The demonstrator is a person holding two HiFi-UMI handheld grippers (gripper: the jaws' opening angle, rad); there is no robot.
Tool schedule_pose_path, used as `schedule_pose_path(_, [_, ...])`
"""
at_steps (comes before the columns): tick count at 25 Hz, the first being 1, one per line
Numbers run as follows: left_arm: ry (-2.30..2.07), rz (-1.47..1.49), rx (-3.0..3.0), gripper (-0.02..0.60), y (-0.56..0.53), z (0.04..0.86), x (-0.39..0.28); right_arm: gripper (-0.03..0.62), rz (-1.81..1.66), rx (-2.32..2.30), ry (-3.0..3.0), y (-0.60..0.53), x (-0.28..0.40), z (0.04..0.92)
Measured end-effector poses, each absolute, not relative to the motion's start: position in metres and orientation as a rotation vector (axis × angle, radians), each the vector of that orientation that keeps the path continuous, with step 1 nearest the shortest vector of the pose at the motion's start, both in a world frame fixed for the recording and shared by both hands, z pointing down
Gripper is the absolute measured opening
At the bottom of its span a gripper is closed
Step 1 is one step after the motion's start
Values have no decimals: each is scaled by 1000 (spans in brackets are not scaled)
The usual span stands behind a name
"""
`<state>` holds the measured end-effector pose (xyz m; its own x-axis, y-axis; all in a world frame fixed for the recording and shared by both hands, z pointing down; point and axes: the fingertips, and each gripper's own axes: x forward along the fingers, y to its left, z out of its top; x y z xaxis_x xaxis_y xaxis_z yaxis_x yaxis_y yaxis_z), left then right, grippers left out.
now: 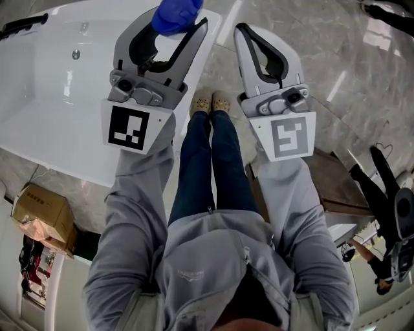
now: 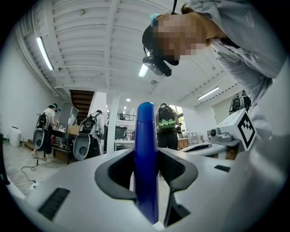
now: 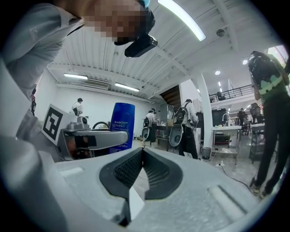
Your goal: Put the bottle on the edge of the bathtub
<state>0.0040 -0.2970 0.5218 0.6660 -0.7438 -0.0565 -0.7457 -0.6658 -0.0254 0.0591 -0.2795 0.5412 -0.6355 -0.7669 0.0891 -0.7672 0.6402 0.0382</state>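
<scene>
**Head view: bottle pinched in left gripper, hanging over the tub**

Left gripper (image 1: 180, 29) is clamping the blue bottle (image 1: 176, 13) across its flat body, just above the tub's right end. Right gripper (image 1: 240, 29) is hanging beside it, jaws pressed together and empty. The bottle is looking stiff, smooth plastic, so probably slippery. A mid-body grip seems best, and its weight is unclear. The tub rim (image 1: 58, 161) is lying broad and bare. Shoes (image 1: 210, 102) are standing beside the tub and a box (image 1: 42, 210) is sitting well apart. Nothing is blocking the rim.

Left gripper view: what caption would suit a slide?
The left hand-held gripper clamps a blue bottle between its jaws.
</scene>
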Motion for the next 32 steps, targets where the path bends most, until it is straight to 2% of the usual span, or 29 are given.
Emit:
schedule_pose_path(19, [1267,6,-2866,155,-331,600,12,3,128,1253,-2673,-300,50,616])
schedule_pose_path(32, [1290,-51,-2889,155,-335,639,5,3,185,1238,-2640,-296,45,637])
